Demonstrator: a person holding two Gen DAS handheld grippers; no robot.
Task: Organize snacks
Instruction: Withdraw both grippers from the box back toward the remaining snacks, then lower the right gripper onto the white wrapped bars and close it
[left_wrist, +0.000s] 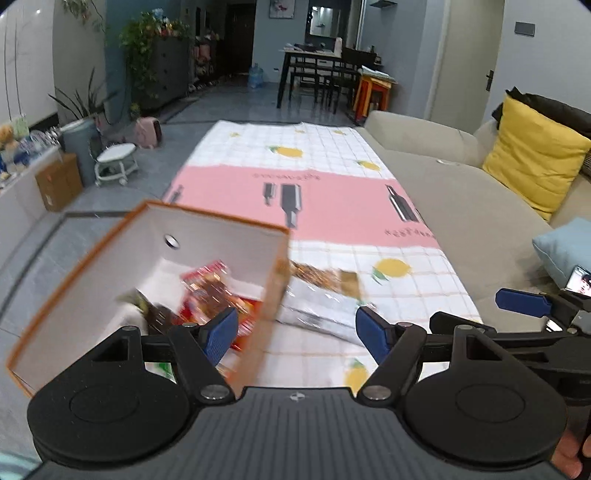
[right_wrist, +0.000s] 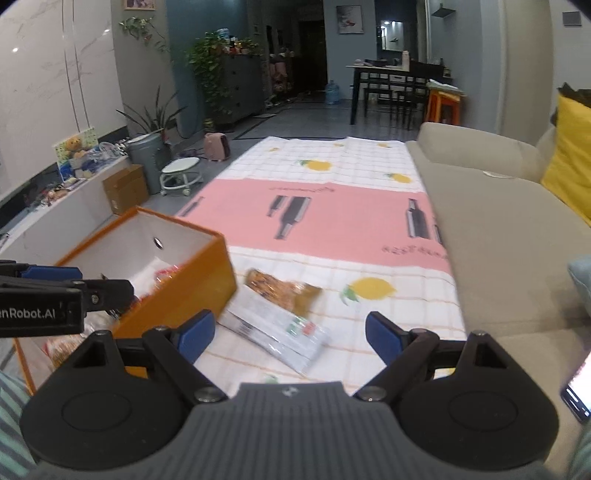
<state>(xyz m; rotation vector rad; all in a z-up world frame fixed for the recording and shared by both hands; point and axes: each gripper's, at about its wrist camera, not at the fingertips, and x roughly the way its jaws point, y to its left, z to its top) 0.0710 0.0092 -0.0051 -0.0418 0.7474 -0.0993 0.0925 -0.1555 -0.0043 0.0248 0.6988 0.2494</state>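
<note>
Both tongs spread, nothing between the pads: left tongs hang by the orange box, right tongs over the clear snack packet lying beside it on the lemon-print cloth. Red snack bags sit inside the box; likely packet next.

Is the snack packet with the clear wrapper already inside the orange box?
No: in the right wrist view the snack packet lies on the checked cloth, outside and beside the orange box.

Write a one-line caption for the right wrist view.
Open right claw above a snack packet lying on the cloth beside the orange box.
</note>
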